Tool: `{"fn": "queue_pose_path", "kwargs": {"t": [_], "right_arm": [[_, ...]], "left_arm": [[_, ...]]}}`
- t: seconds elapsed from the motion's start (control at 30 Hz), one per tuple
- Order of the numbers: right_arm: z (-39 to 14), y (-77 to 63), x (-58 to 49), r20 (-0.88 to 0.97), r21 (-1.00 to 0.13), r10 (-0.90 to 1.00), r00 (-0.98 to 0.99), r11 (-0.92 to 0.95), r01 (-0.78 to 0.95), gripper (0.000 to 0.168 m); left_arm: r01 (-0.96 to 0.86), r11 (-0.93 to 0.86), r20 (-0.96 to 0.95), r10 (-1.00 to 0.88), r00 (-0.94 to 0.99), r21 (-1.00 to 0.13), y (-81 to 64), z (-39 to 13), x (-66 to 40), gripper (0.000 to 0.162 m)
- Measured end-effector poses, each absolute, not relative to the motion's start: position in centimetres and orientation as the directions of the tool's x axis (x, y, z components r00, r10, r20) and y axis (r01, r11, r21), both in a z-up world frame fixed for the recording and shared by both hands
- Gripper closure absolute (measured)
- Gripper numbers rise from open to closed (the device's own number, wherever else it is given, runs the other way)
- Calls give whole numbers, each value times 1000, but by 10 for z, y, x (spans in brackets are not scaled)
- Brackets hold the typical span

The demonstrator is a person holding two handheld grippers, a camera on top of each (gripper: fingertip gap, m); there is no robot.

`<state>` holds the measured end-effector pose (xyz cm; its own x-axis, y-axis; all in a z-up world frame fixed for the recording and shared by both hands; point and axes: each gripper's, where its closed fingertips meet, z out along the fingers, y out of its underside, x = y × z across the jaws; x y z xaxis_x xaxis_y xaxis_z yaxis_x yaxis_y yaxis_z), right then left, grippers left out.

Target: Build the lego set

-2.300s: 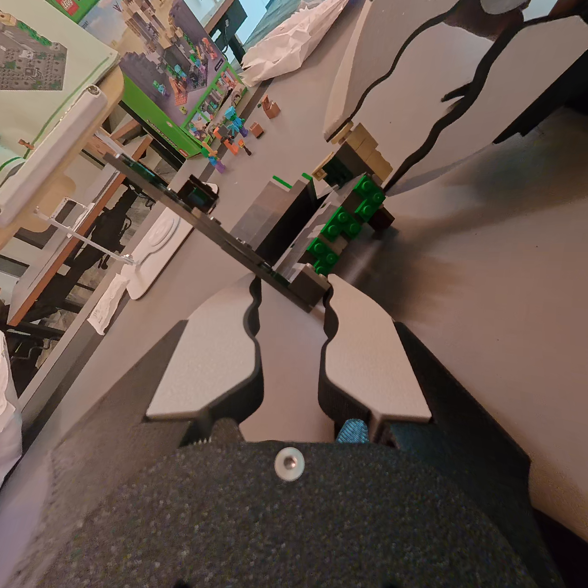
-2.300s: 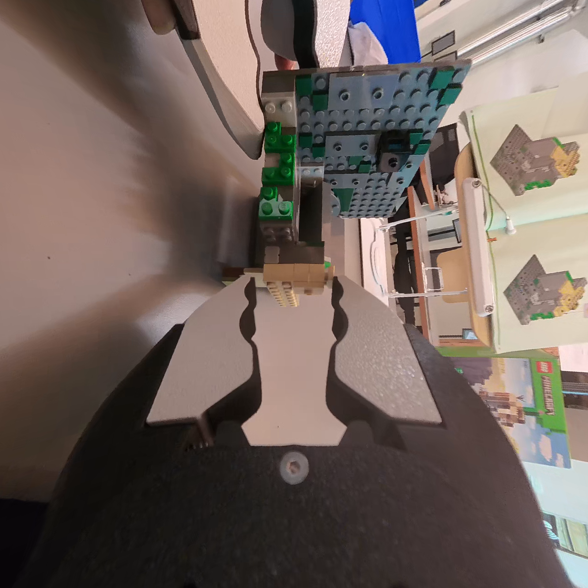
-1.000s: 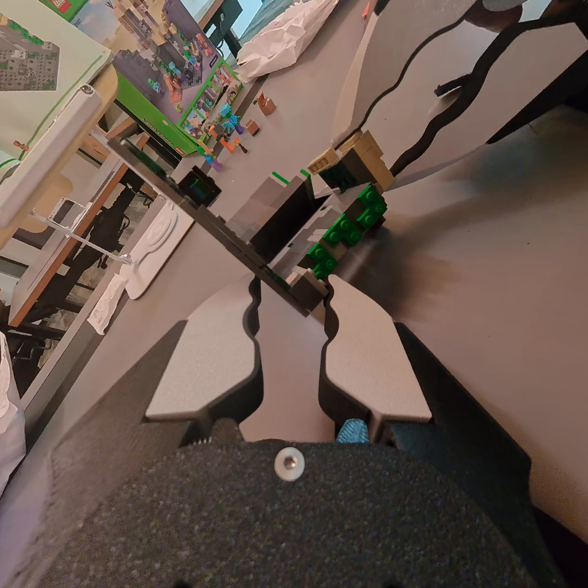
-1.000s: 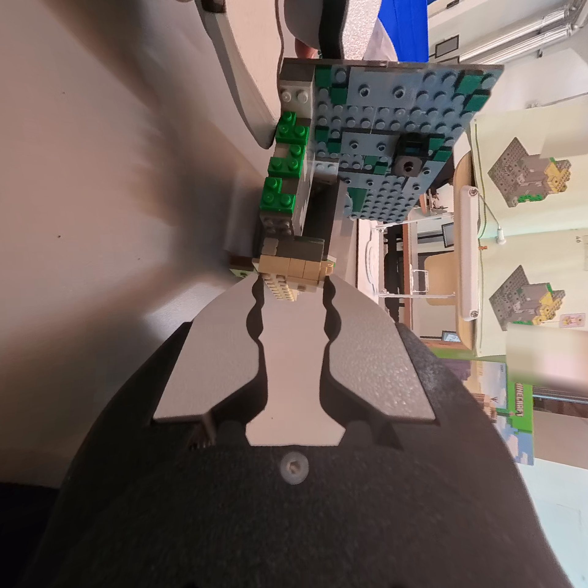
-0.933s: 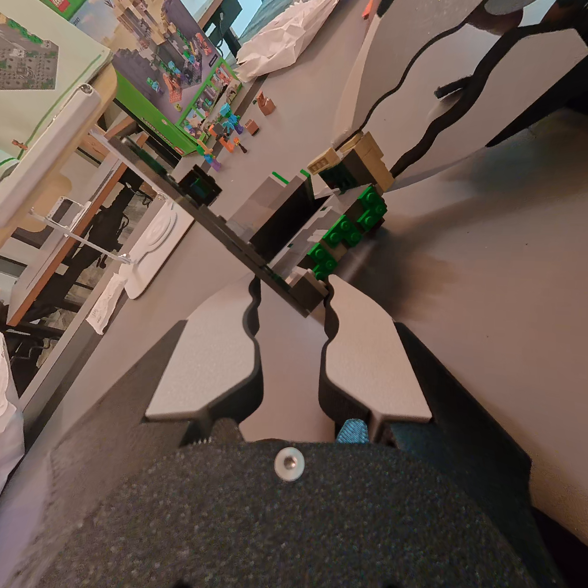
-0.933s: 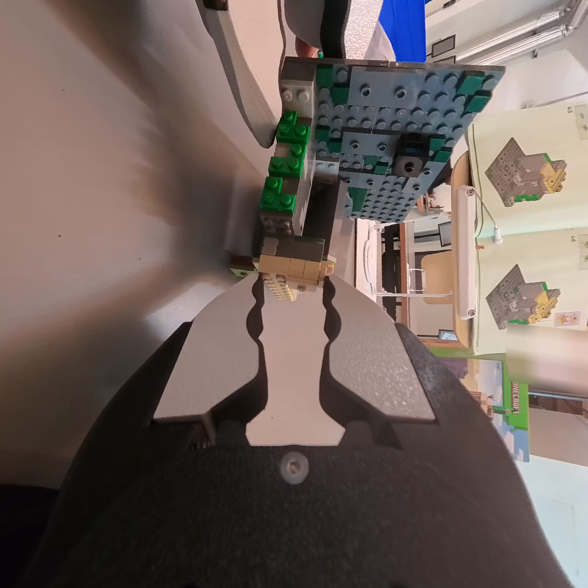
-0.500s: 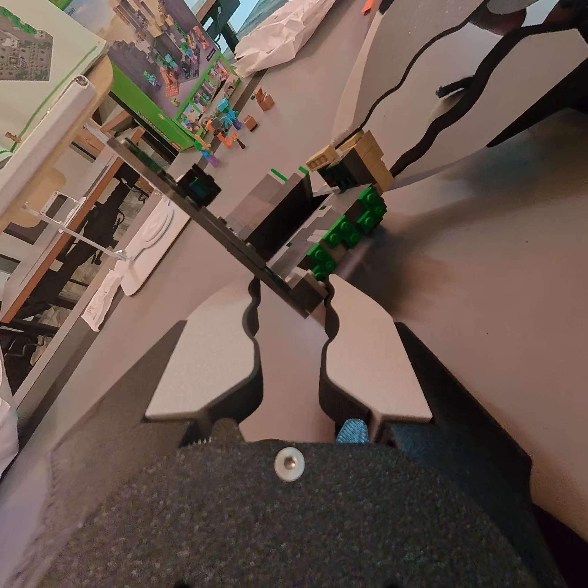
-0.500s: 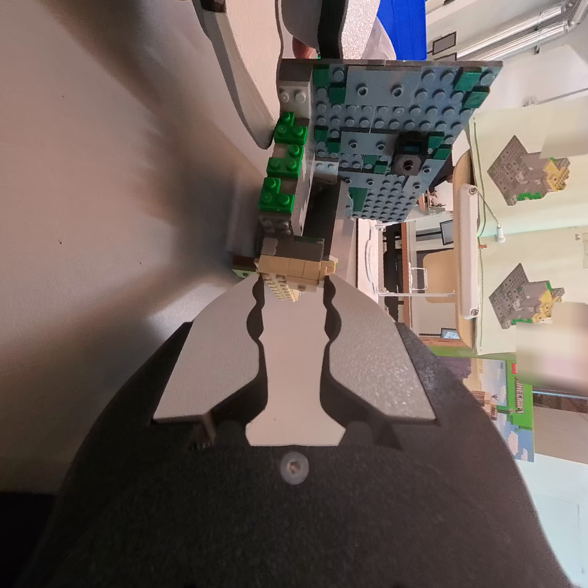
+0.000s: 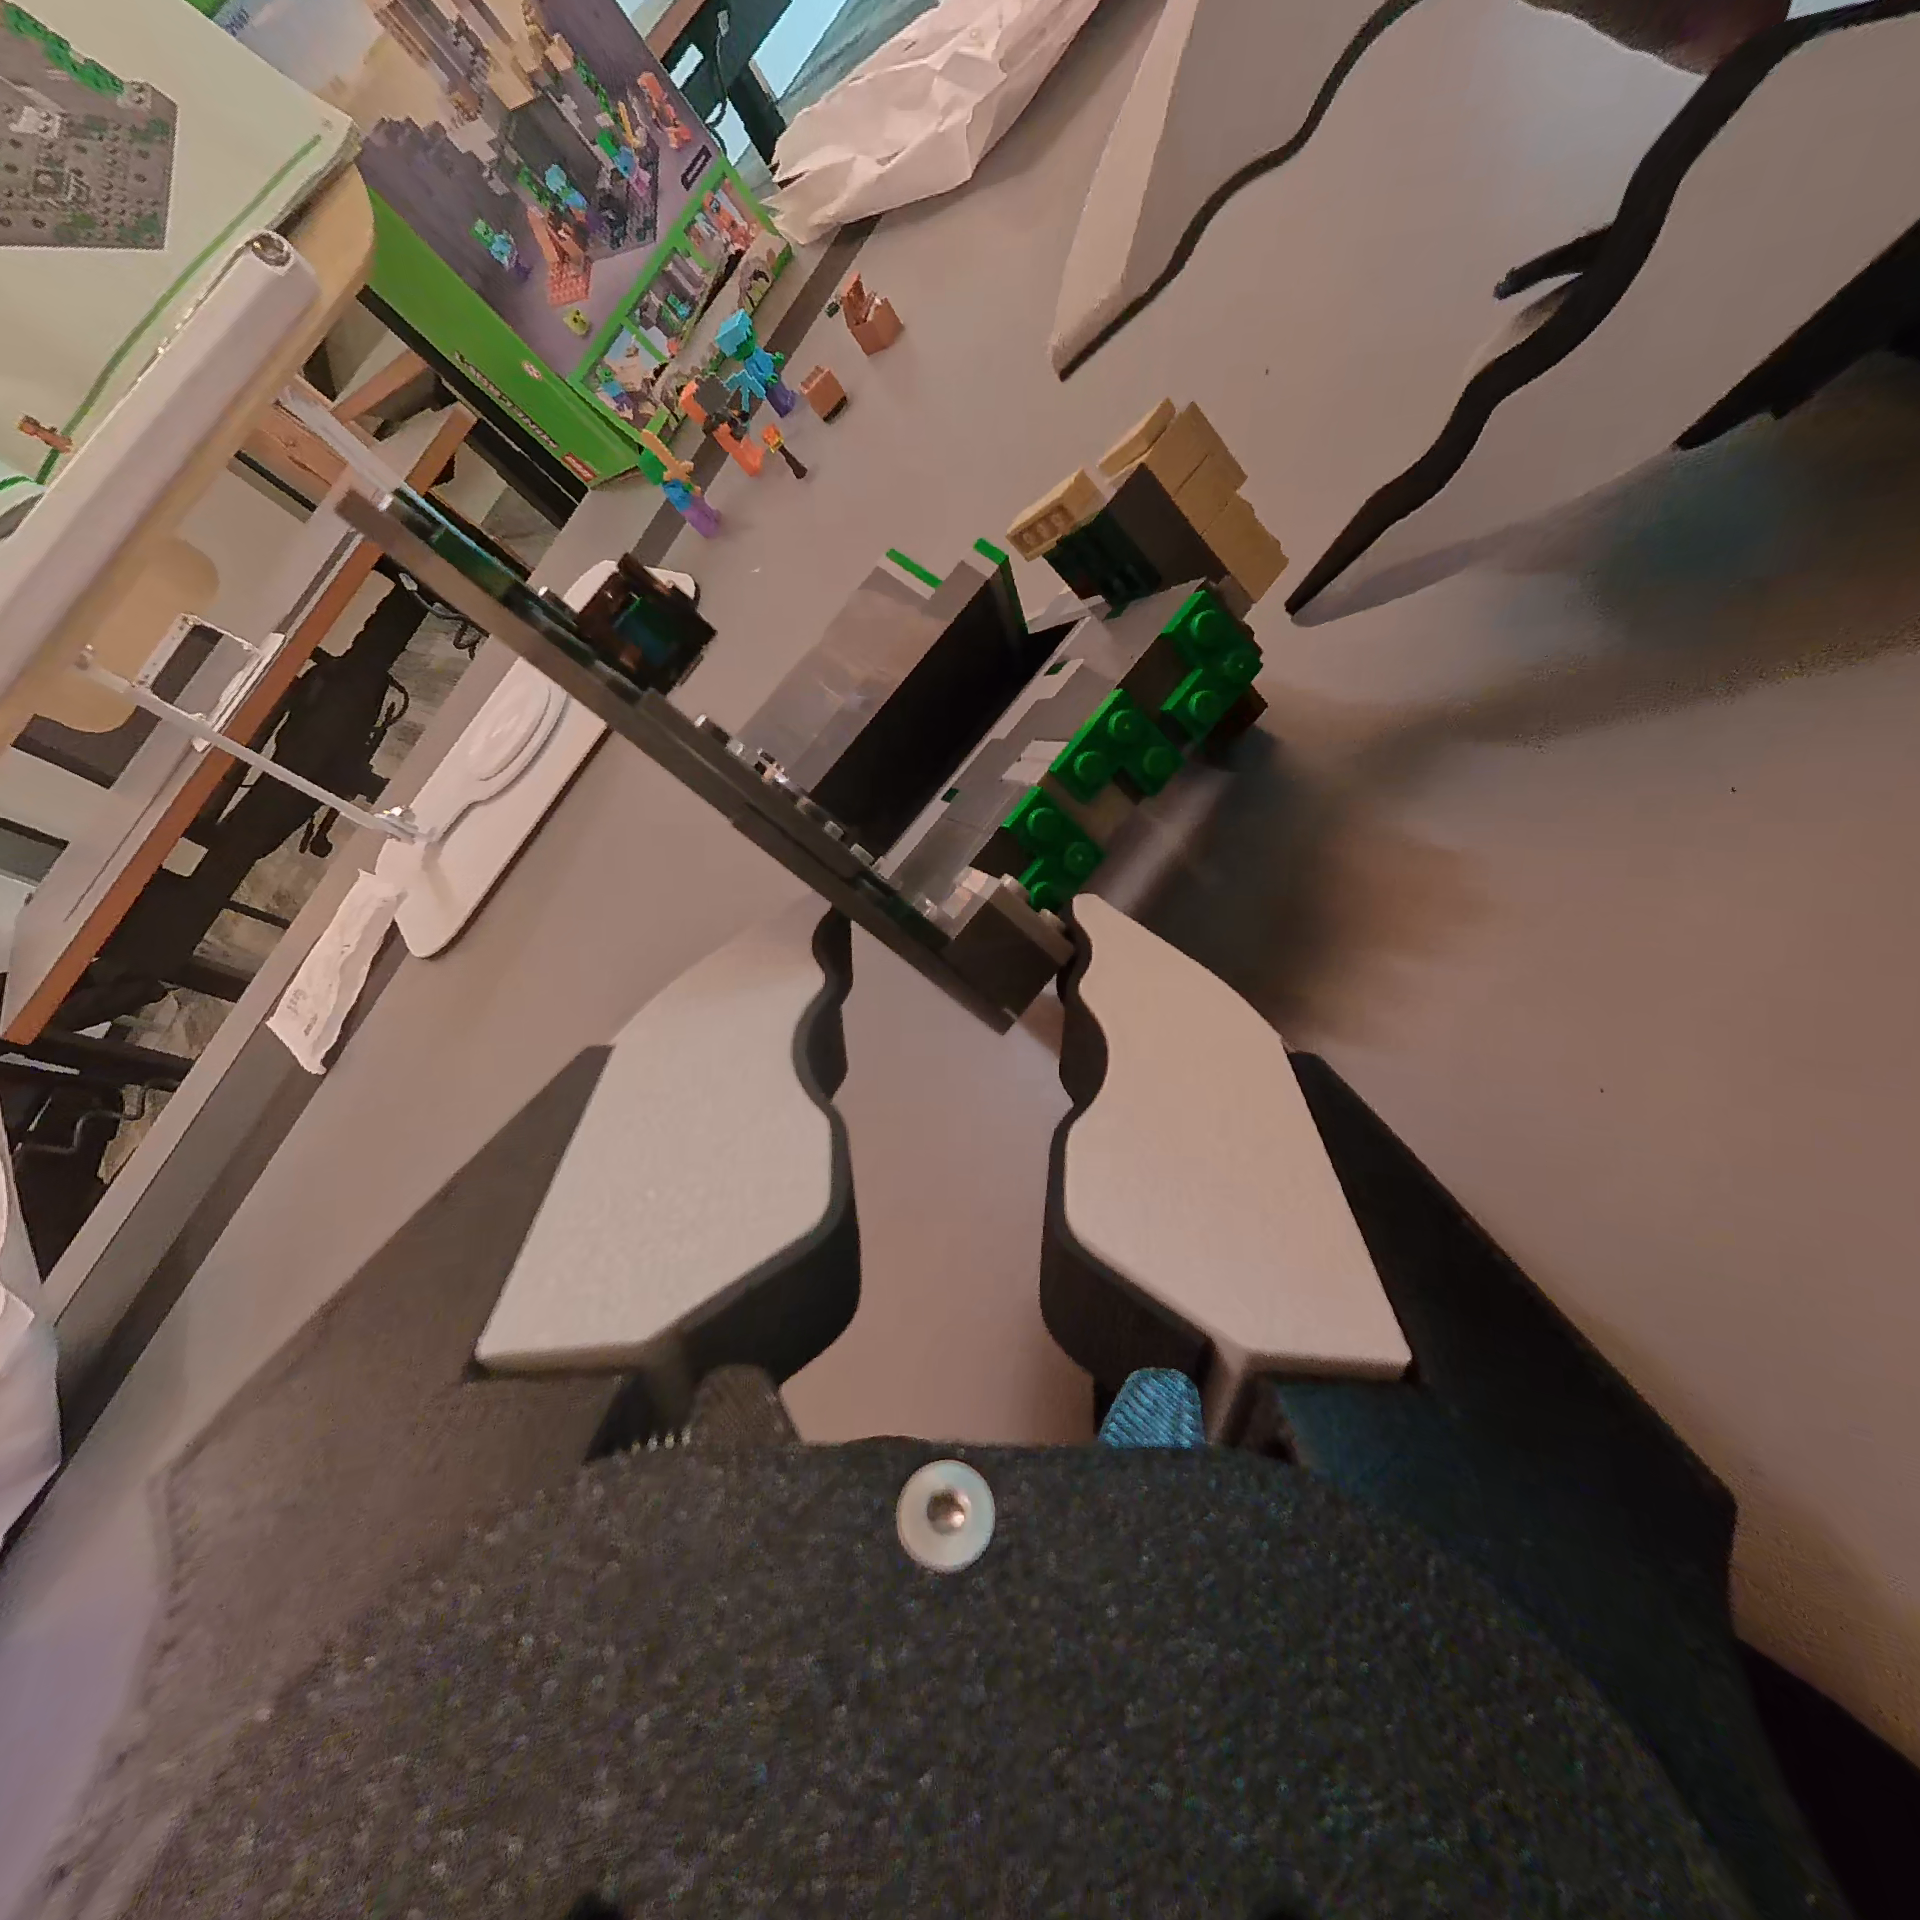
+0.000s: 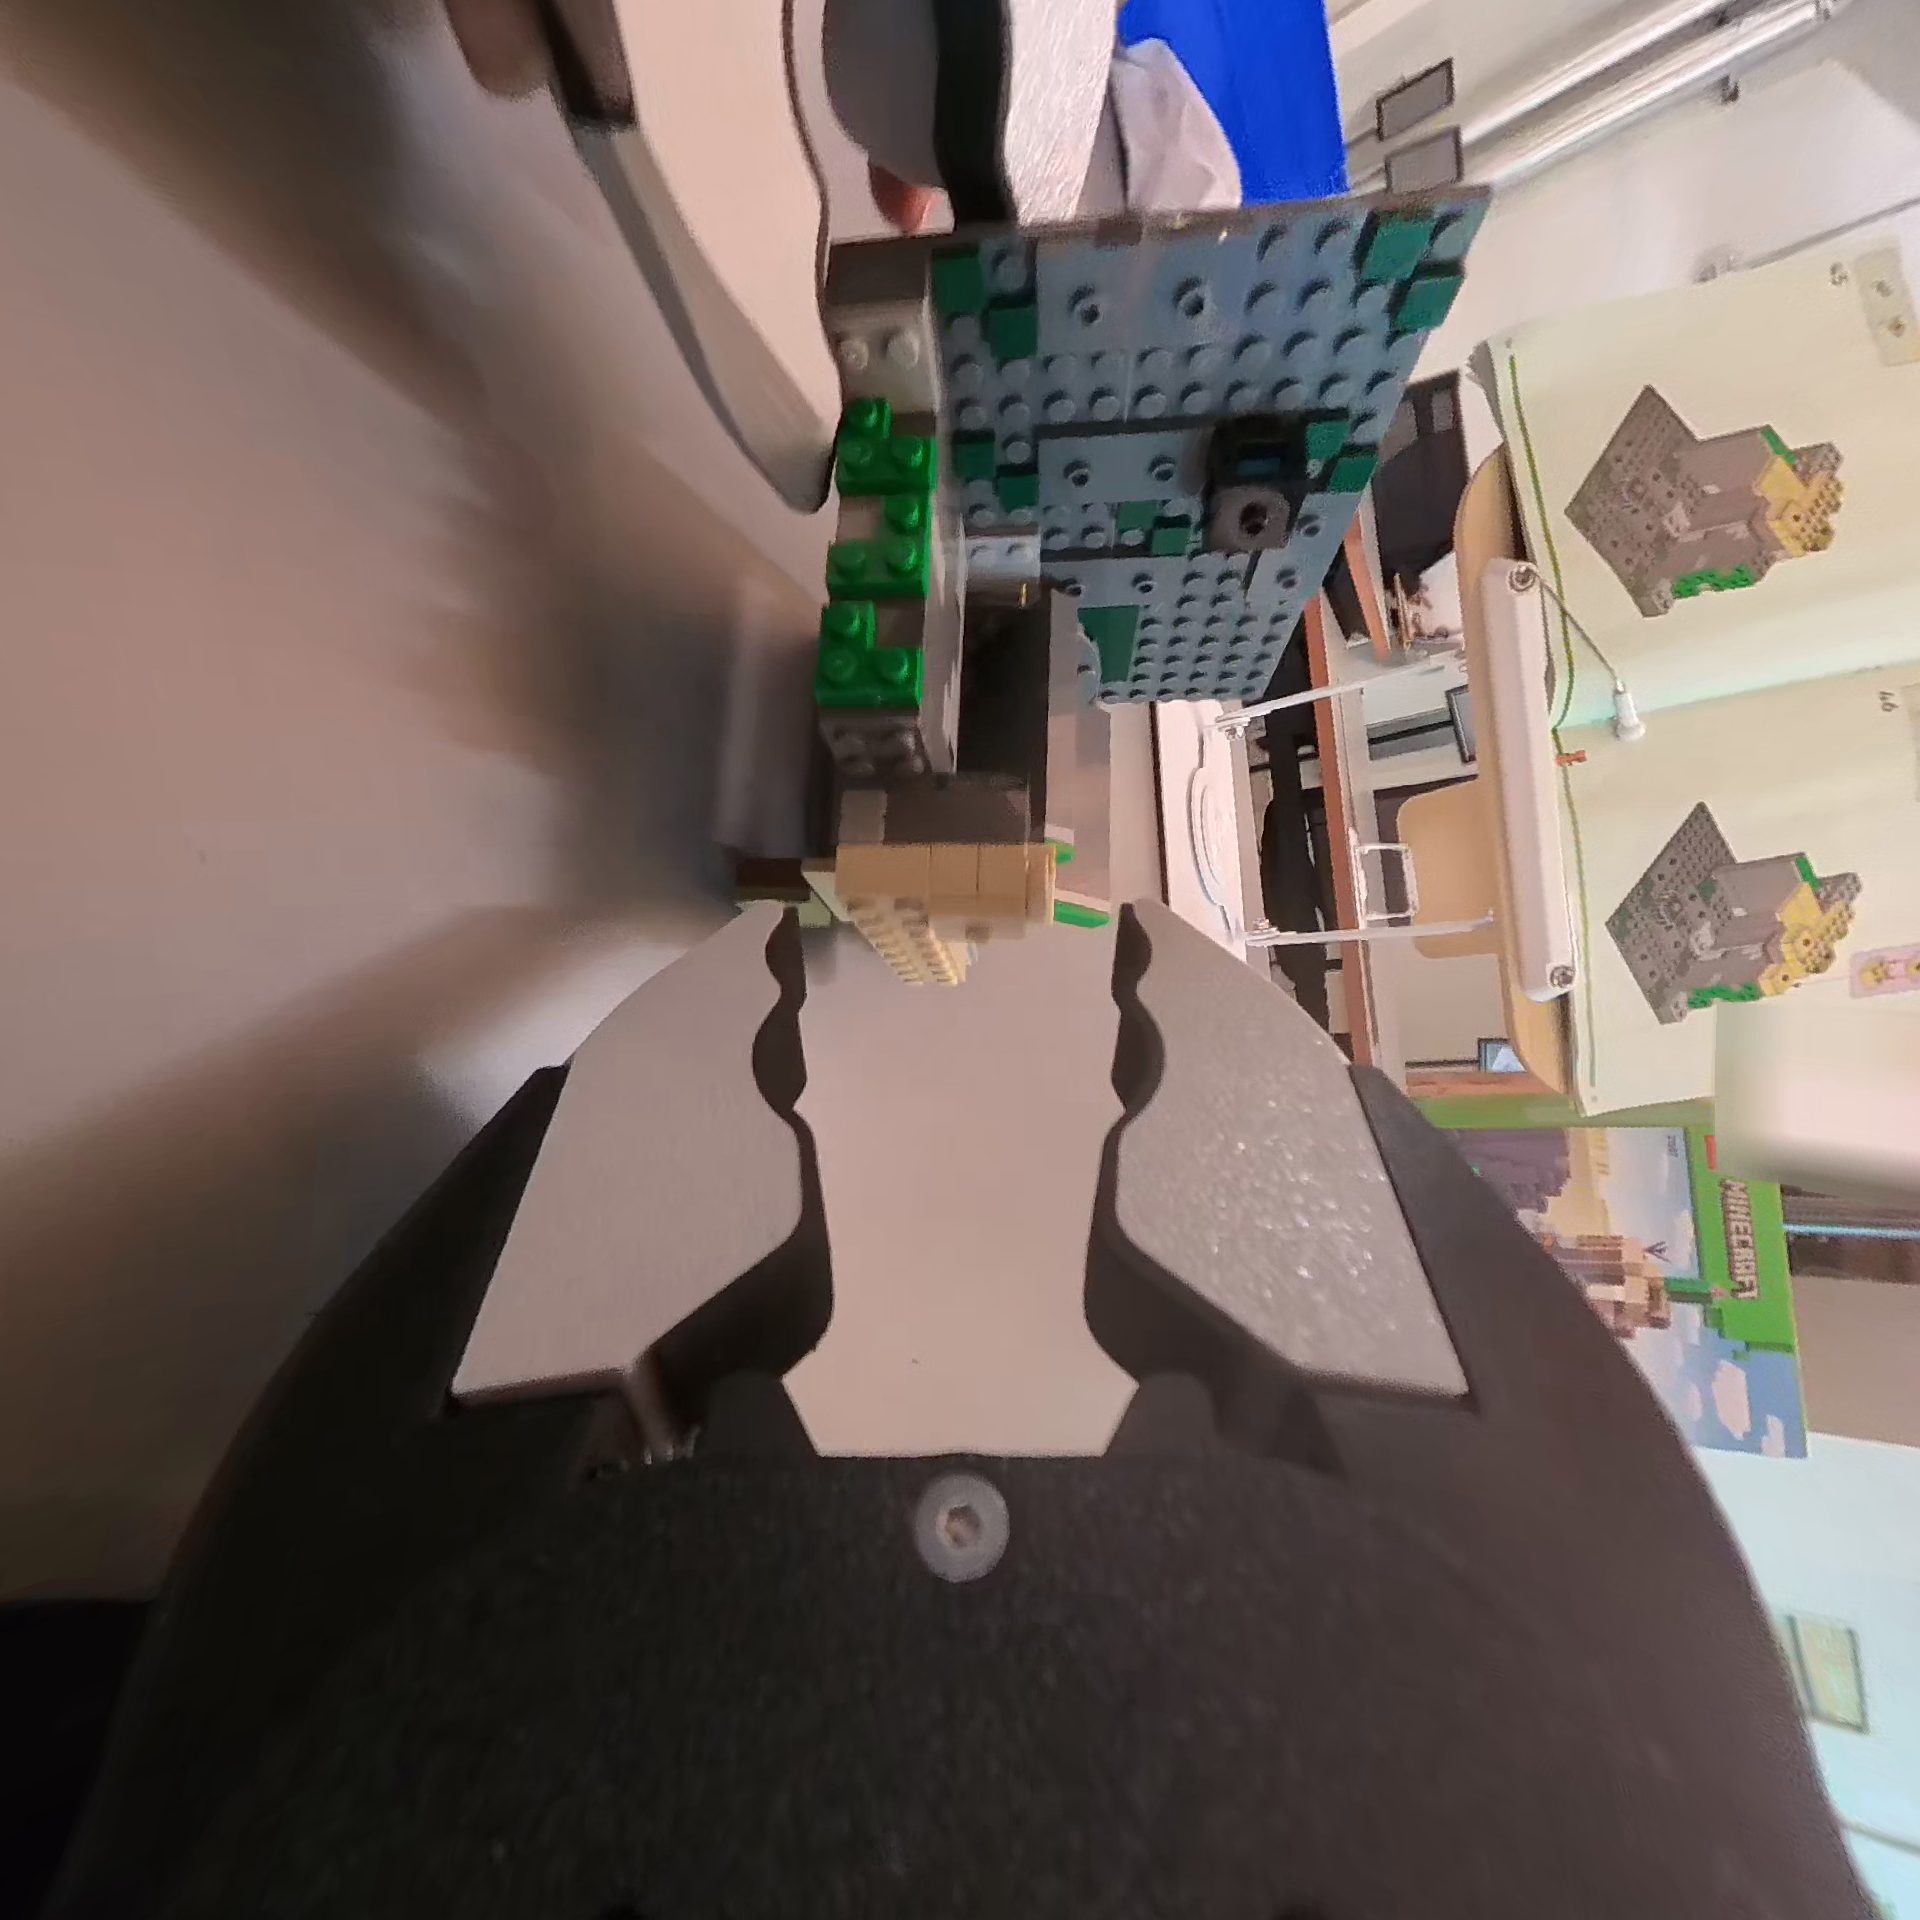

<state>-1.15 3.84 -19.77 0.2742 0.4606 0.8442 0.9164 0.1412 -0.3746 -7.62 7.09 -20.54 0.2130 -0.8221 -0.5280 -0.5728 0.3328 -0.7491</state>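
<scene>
A partly built lego model [image 9: 997, 727] is held tipped on its side above a plain grey tabletop [image 9: 1558, 987]. Its corner is clamped between the fingers of the left hand-held gripper [image 9: 951, 951]. The right hand-held gripper [image 10: 951, 920] is released, its jaws spread apart just short of the tan bricks [image 10: 945, 873] at the model's near end; whether either fingertip touches them cannot be told. Green bricks [image 10: 873, 561] are stepped along one side of the model, and the blue-grey studded baseplate [image 10: 1195, 416] is turned upright towards the room.

Farther along the tabletop, small minifigures [image 9: 727, 416] and loose brown pieces [image 9: 871, 322] are scattered beside a green set box [image 9: 561, 239], with a crumpled white bag [image 9: 914, 114] beyond it. An open instruction booklet [image 10: 1714, 644] is propped on a wooden stand with a clear holder [image 10: 1382, 894]. A white pad [image 9: 488, 790] and a paper slip [image 9: 332, 966] lie near the tabletop edge. Chairs and desks are seen in the background, with pale walls and ceiling pipes [image 10: 1621, 94].
</scene>
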Motion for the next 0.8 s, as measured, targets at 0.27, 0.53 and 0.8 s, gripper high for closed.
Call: {"fn": "queue_pose_path", "kwargs": {"t": [0.27, 0.53, 0.8], "right_arm": [[-206, 43, -13, 855, -365, 394, 338, -6, 931, 114], [-202, 46, -10, 881, -325, 360, 307, -12, 946, 128], [-203, 46, -9, 875, -304, 395, 281, -4, 953, 129]], "left_arm": [[-578, 325, -525, -822, 219, -749, 70, -204, -76, 125], [-581, 324, -526, -823, 217, -747, 68, -204, -77, 125], [-583, 317, -518, -828, 215, -748, 66, -204, -78, 125]]}}
